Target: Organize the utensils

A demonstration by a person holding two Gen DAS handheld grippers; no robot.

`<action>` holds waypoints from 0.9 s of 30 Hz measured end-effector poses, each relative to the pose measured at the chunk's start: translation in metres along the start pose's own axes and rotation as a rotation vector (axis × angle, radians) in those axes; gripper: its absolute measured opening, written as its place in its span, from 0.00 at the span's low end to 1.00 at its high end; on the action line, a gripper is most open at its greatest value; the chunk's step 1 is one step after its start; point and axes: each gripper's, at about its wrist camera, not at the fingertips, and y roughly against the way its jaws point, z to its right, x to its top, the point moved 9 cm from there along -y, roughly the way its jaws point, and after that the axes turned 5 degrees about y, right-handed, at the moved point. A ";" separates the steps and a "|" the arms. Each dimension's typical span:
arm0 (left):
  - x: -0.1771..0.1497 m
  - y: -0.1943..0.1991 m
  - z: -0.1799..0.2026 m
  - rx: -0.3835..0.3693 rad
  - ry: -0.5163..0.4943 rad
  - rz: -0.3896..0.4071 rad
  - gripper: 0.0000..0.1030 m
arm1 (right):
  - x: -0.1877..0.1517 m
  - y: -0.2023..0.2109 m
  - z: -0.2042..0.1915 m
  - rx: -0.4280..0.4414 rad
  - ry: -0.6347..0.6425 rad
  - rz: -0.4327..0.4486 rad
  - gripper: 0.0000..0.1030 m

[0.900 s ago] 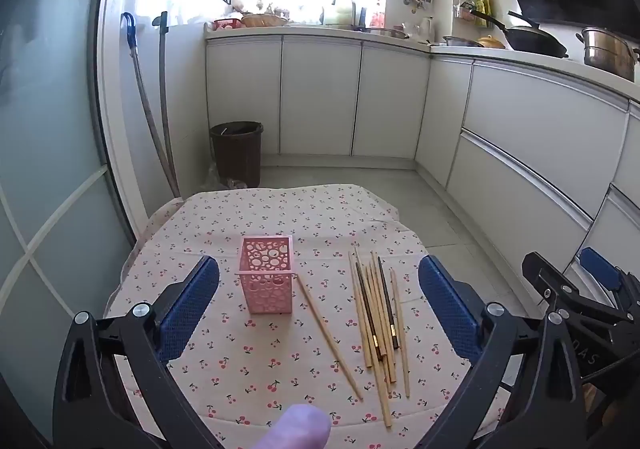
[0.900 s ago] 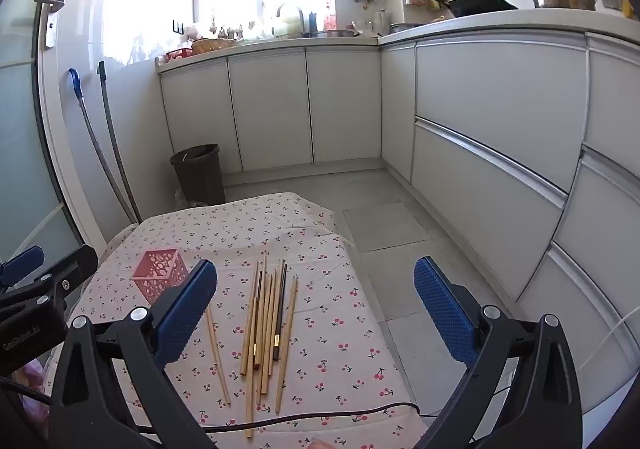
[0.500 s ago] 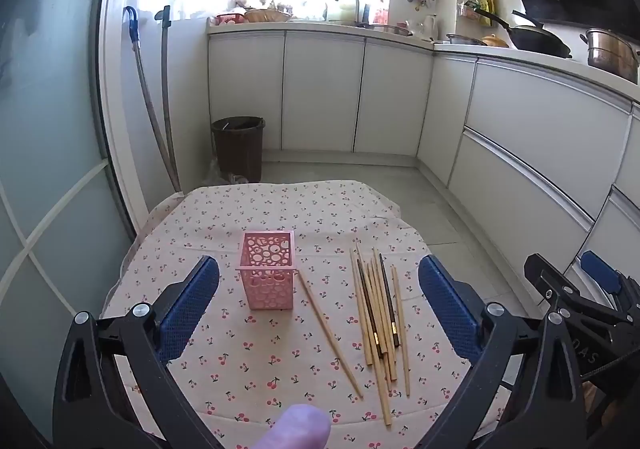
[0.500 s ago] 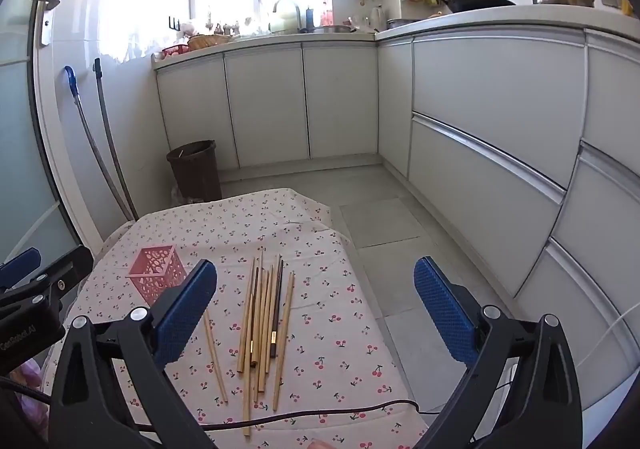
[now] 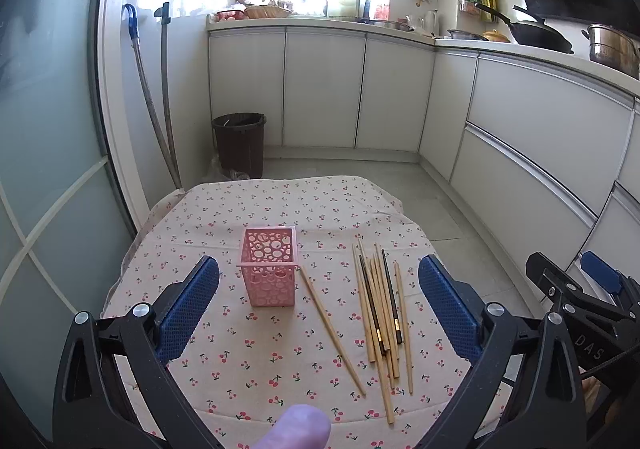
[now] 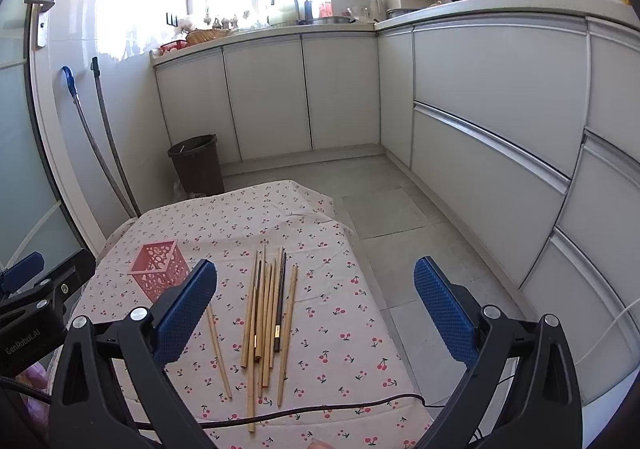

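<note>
Left wrist | chopsticks (image 5: 380, 313) flat, long axis running away | holder (image 5: 269, 273) upright

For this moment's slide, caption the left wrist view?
Open hand-held gripper above cherry-print tablecloth, pink holder standing empty-looking, chopsticks lying loose beside it.

One pink holder (image 5: 269, 273), roughly nine chopsticks (image 5: 380, 309), one bin (image 5: 239, 143).

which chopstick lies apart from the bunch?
The lone light wooden chopstick lying diagonally on its own, its far end beside the pink holder. The others lie bunched further right, overlapping, two of them dark.
</note>
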 end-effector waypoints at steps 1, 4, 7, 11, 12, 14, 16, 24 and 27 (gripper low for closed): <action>0.000 0.000 0.000 0.002 -0.001 0.000 0.93 | 0.000 0.000 0.000 0.000 -0.001 -0.001 0.93; 0.000 -0.002 0.001 0.006 -0.002 -0.003 0.93 | -0.001 -0.001 0.000 0.002 -0.001 -0.002 0.93; -0.001 -0.001 0.002 0.006 -0.003 -0.003 0.93 | -0.001 -0.001 0.000 0.002 -0.002 -0.004 0.93; -0.001 -0.002 0.000 0.008 -0.005 -0.005 0.93 | -0.002 -0.001 0.000 0.002 -0.002 -0.004 0.93; -0.001 -0.003 0.000 0.008 -0.005 -0.007 0.93 | -0.002 -0.001 0.000 0.003 -0.002 -0.004 0.93; -0.001 -0.003 -0.001 0.010 -0.006 -0.010 0.93 | -0.002 -0.001 0.000 0.003 -0.001 -0.006 0.93; -0.001 -0.003 -0.002 0.012 -0.005 -0.010 0.93 | -0.003 -0.003 -0.001 0.002 0.000 -0.008 0.93; -0.001 -0.005 -0.002 0.016 -0.007 -0.018 0.93 | -0.005 -0.004 -0.001 0.000 -0.005 -0.016 0.93; -0.001 -0.005 -0.002 0.017 -0.007 -0.019 0.93 | -0.006 -0.004 -0.001 0.001 -0.006 -0.021 0.93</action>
